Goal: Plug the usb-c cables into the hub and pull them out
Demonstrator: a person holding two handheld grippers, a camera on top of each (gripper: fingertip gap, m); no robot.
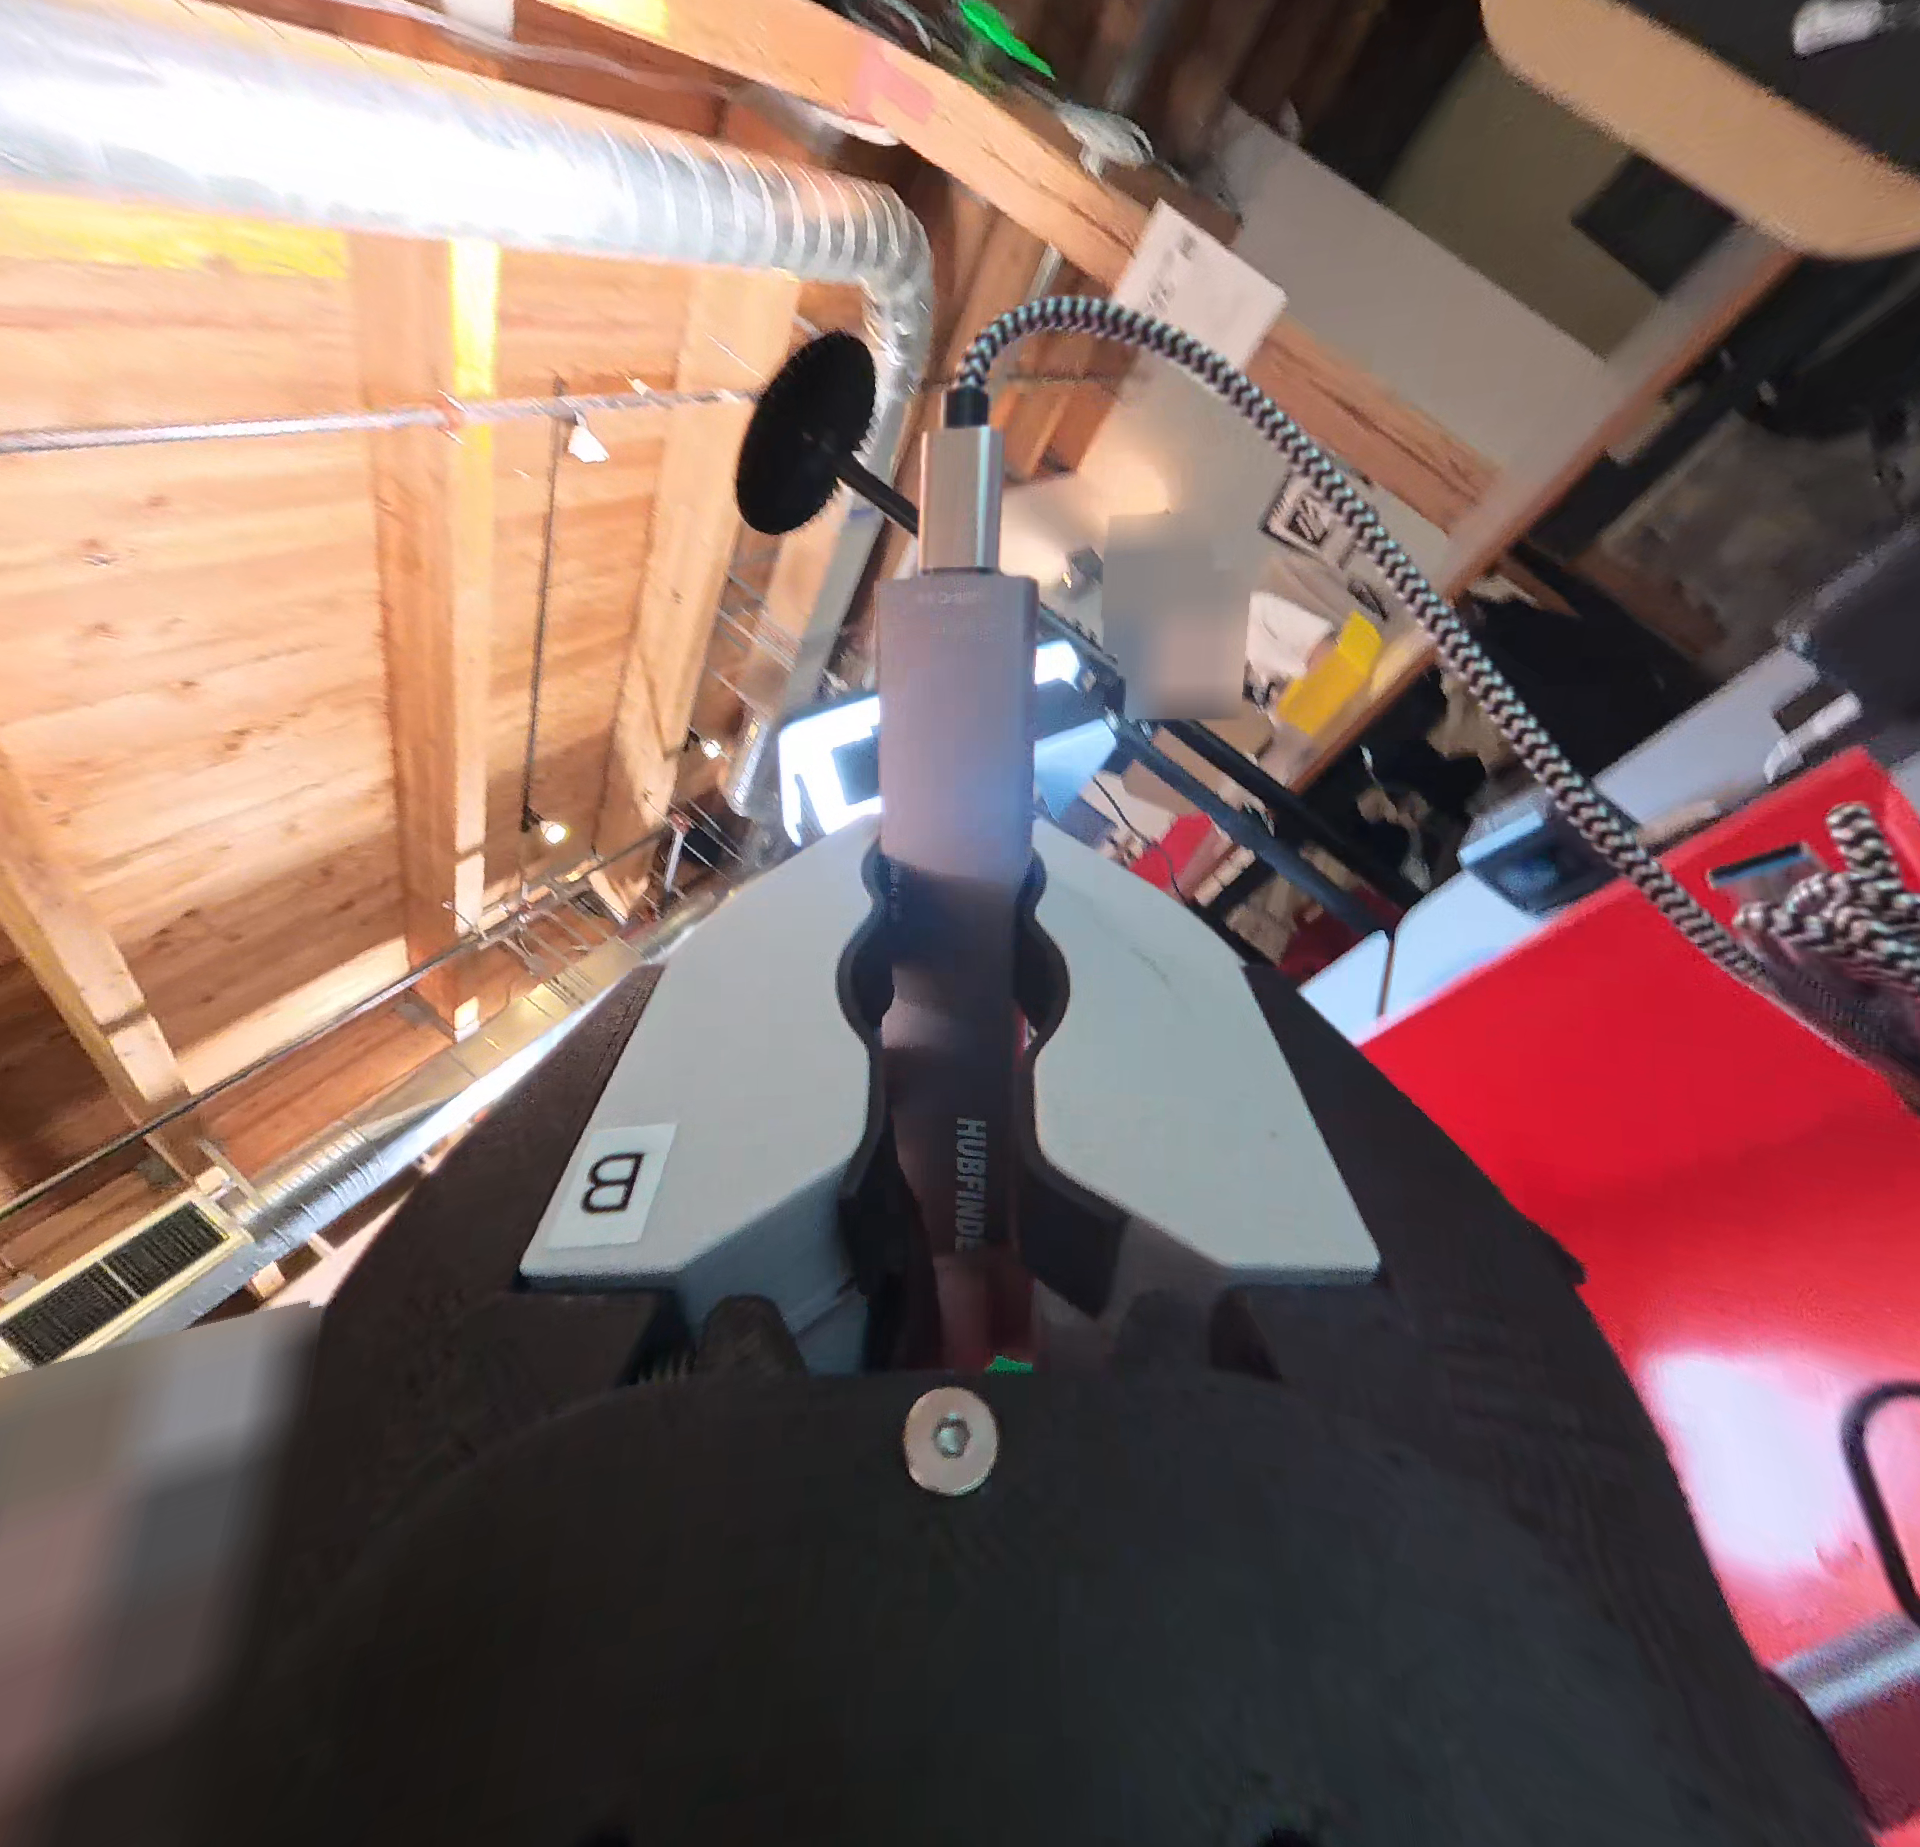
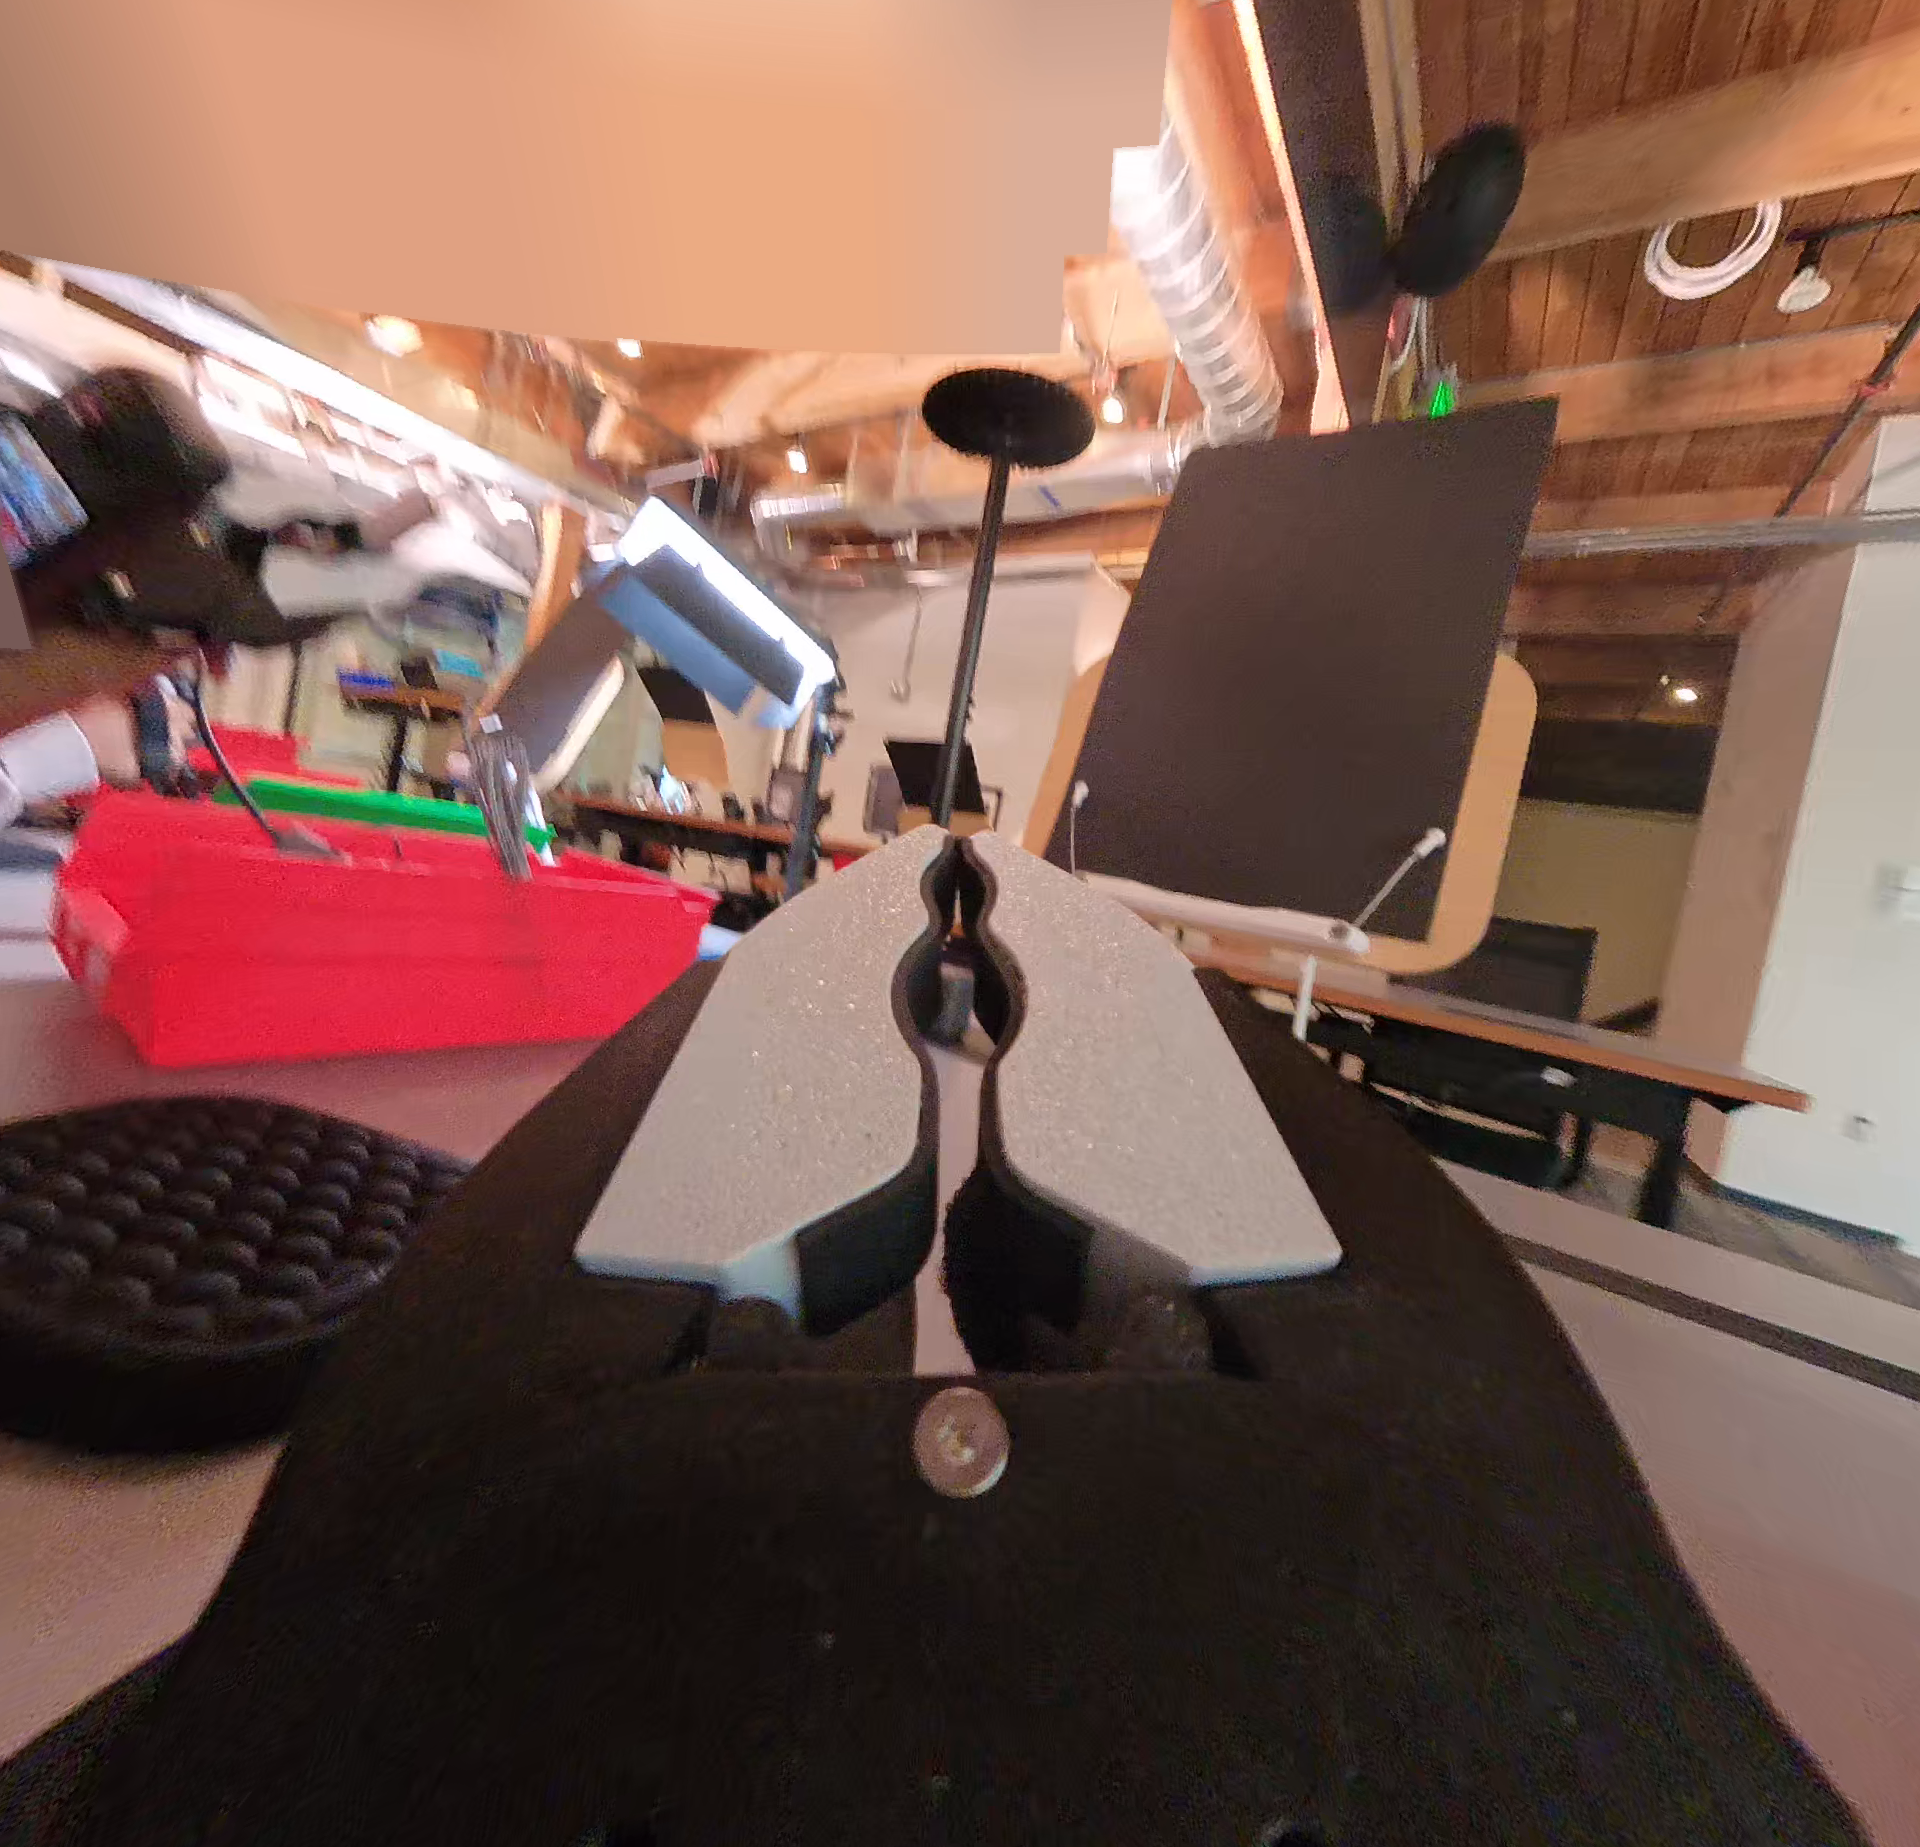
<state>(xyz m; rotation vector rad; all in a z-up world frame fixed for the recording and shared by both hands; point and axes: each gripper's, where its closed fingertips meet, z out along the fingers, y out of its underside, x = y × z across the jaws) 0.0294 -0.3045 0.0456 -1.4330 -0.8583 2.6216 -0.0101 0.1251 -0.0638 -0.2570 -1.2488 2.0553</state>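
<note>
In the left wrist view, my left gripper (image 1: 954, 862) is shut on a slim grey USB hub (image 1: 956, 717). It holds the hub lengthwise, pointing up and away from me. A silver USB-C plug (image 1: 961, 493) sits in the hub's far end. Its black-and-white braided cable (image 1: 1382, 571) arcs right and down to a coil (image 1: 1839, 914) in a red bin (image 1: 1662, 1122). In the right wrist view, my right gripper (image 2: 954, 847) is shut with nothing held, low over the table. The hub and plug do not show in that view.
The red bin (image 2: 364, 956) stands on the table to the left, with a green bin (image 2: 384, 805) behind it. A black woven round mat (image 2: 177, 1215) lies near left. A black disc on a thin rod (image 2: 1003, 421) stands ahead. A black panel (image 2: 1299, 675) leans at right. My right fingertips sit around 45 cm from my left ones.
</note>
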